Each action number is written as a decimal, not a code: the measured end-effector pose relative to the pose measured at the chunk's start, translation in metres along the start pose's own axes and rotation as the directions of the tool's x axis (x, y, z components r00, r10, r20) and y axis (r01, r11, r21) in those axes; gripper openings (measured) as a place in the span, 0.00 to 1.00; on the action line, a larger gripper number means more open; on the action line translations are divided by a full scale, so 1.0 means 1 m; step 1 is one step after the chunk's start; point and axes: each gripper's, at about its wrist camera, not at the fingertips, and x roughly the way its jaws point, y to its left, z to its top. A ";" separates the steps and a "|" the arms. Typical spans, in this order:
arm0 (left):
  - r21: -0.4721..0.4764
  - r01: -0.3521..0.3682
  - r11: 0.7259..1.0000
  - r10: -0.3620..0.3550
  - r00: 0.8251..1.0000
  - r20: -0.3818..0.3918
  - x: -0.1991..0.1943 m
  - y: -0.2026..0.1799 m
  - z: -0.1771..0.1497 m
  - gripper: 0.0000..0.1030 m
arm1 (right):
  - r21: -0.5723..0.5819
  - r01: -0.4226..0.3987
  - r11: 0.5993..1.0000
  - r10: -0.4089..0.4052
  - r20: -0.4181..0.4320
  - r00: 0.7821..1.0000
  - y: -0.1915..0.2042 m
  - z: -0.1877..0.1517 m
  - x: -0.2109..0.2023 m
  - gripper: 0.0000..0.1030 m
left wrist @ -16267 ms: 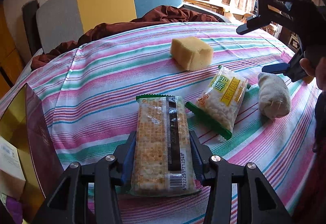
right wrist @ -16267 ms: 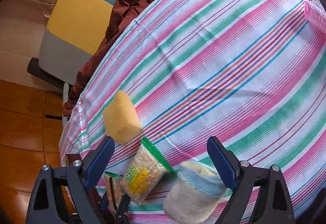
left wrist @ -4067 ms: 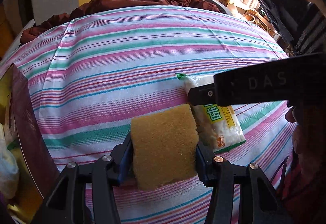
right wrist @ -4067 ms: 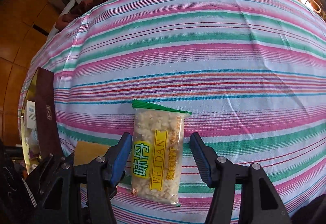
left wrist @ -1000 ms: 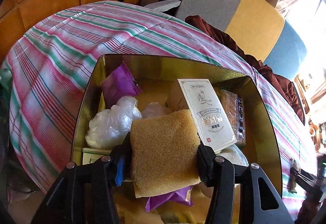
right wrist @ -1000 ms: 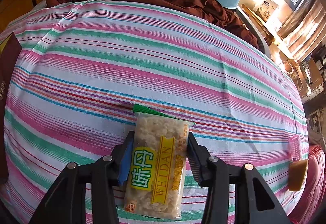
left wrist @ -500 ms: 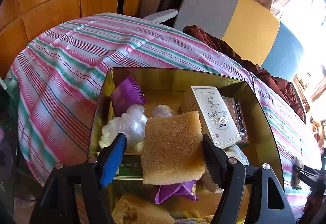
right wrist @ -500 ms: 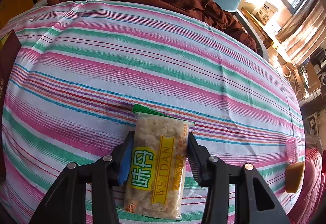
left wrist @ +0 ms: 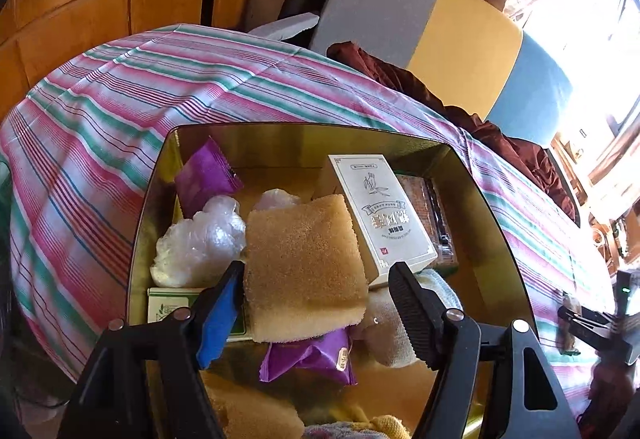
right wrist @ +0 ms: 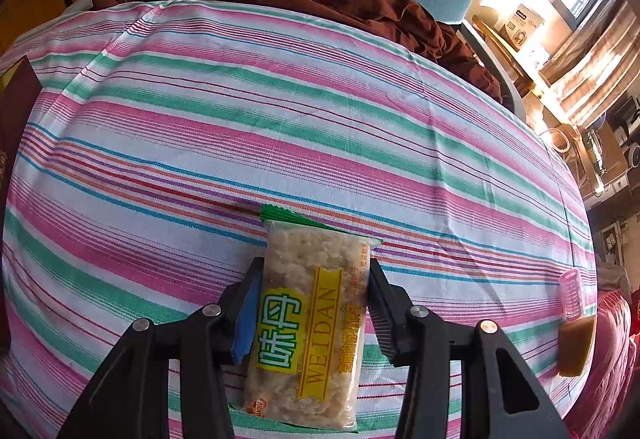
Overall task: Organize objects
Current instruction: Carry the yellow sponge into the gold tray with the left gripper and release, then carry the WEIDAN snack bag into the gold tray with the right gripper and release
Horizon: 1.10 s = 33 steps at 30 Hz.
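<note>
In the left wrist view my left gripper (left wrist: 320,307) is open above the gold tin (left wrist: 496,223). The yellow sponge (left wrist: 304,267) lies in the tin between the spread jaws, on other items. In the right wrist view my right gripper (right wrist: 312,307) is shut on the WEIDAN snack packet (right wrist: 312,319), a clear bag with a yellow label and green end, over the striped tablecloth (right wrist: 280,119).
The tin holds a white box (left wrist: 380,215), purple packets (left wrist: 206,175), a clear plastic bag (left wrist: 200,243), a cracker pack (left wrist: 436,215) and a beige sock (left wrist: 396,323). A sofa with brown cloth (right wrist: 360,7) stands behind the table. A pink roller (right wrist: 572,293) and a brown block (right wrist: 576,345) lie at the right edge.
My left gripper opened and let go of the sponge, which now rests in the tin. My right gripper stays shut on the snack packet, hardly moved.
</note>
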 end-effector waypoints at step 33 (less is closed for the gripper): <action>0.076 -0.153 0.985 0.141 0.980 0.138 -0.066 0.004 -0.018 0.93 | -0.003 -0.297 0.955 0.291 0.201 0.935 0.062 0.009 -0.090 0.47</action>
